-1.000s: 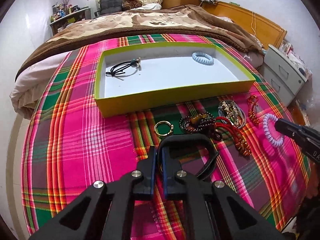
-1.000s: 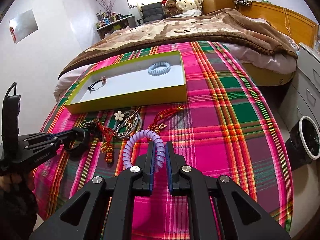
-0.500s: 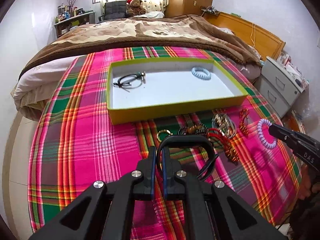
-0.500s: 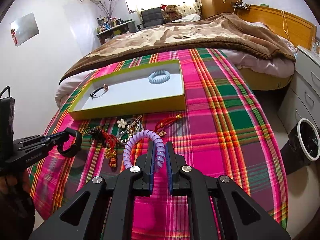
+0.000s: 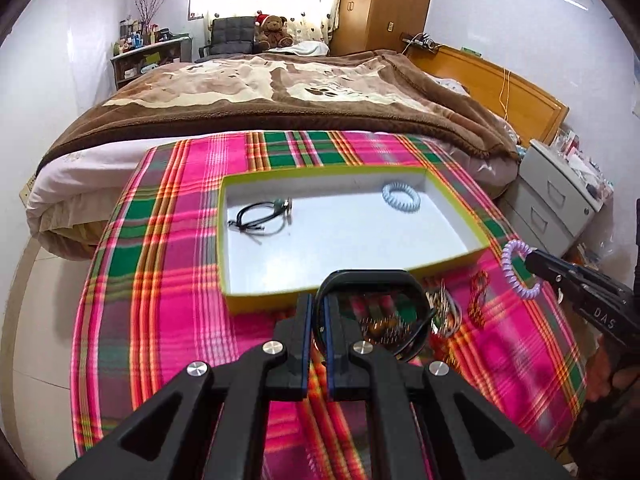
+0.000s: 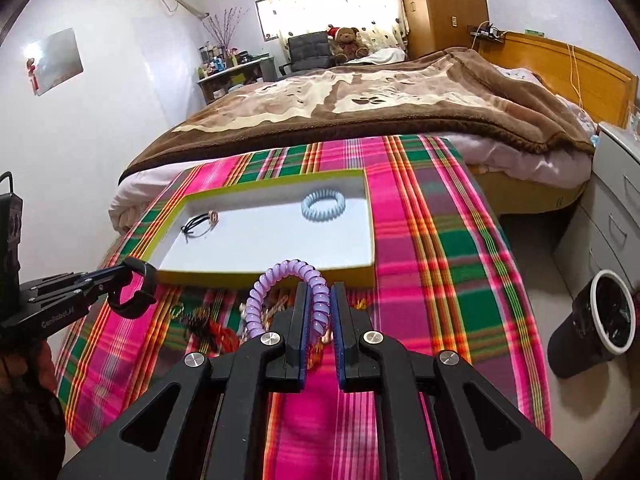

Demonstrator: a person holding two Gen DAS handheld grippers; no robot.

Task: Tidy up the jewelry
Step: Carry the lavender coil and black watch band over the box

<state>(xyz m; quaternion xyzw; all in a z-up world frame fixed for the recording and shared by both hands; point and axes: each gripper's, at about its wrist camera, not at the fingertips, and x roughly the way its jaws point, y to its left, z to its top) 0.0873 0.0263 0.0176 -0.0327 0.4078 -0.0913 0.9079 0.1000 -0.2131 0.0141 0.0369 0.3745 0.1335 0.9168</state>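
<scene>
My left gripper (image 5: 317, 306) is shut on a black bangle (image 5: 370, 278) and holds it above the plaid blanket, just before the yellow-green box (image 5: 256, 300). It also shows in the right wrist view (image 6: 134, 280). My right gripper (image 6: 319, 296) is shut on a purple spiral hair tie (image 6: 280, 276), raised near the box's front right corner; it shows in the left wrist view (image 5: 520, 272) too. The box holds a black cord bracelet (image 5: 260, 218) and a pale blue spiral tie (image 5: 401, 197). More jewelry (image 5: 452, 314) lies on the blanket, partly hidden by the grippers.
The plaid blanket (image 5: 168, 240) covers a round table beside a bed with a brown blanket (image 5: 280, 92). A grey drawer cabinet (image 5: 560, 200) stands at the right. A dark bin (image 6: 596, 320) stands on the floor to the right.
Both grippers have risen and moved towards the box, each carrying its piece. The bangle and purple tie now hang higher above the blanket.
</scene>
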